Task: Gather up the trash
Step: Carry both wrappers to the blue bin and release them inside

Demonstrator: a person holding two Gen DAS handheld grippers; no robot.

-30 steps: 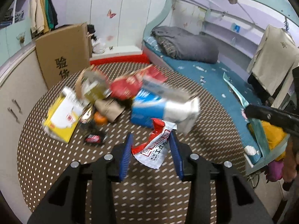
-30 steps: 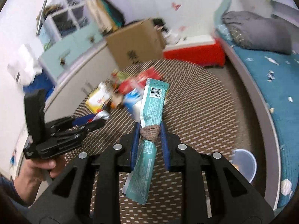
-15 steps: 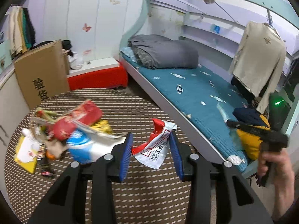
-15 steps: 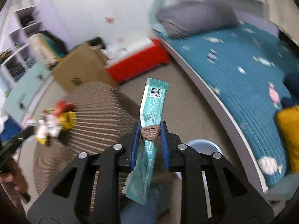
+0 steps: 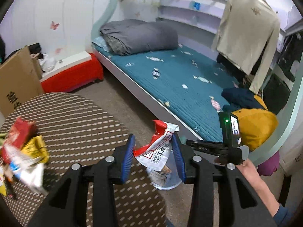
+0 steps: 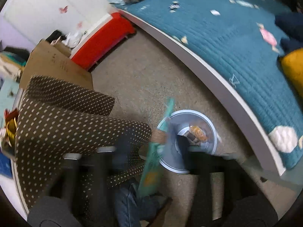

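My left gripper [image 5: 153, 157] is shut on a red and white snack wrapper [image 5: 158, 148], held past the table edge above the round bin [image 5: 166, 181] on the floor. In the right wrist view, badly blurred, my right gripper [image 6: 161, 141] points down at the same bin [image 6: 212, 132]. Its fingers look spread apart, and the teal wrapper [image 6: 153, 162] hangs between them near the left finger. Whether the gripper still holds the wrapper is unclear. The bin holds some trash [image 6: 197, 134]. The right gripper also shows in the left wrist view [image 5: 217, 147], with its lit camera.
A round table with a brown dotted cloth [image 5: 75, 117] carries a pile of wrappers [image 5: 20, 151] at its left. A bed with a teal cover [image 5: 180, 81] runs along the right. A cardboard box [image 5: 17, 79] and a red bench [image 5: 72, 75] stand behind.
Both grippers swung right from the table toward the bin by the bed. The right gripper tipped down over the bin and its fingers appear to have spread from the teal wrapper.
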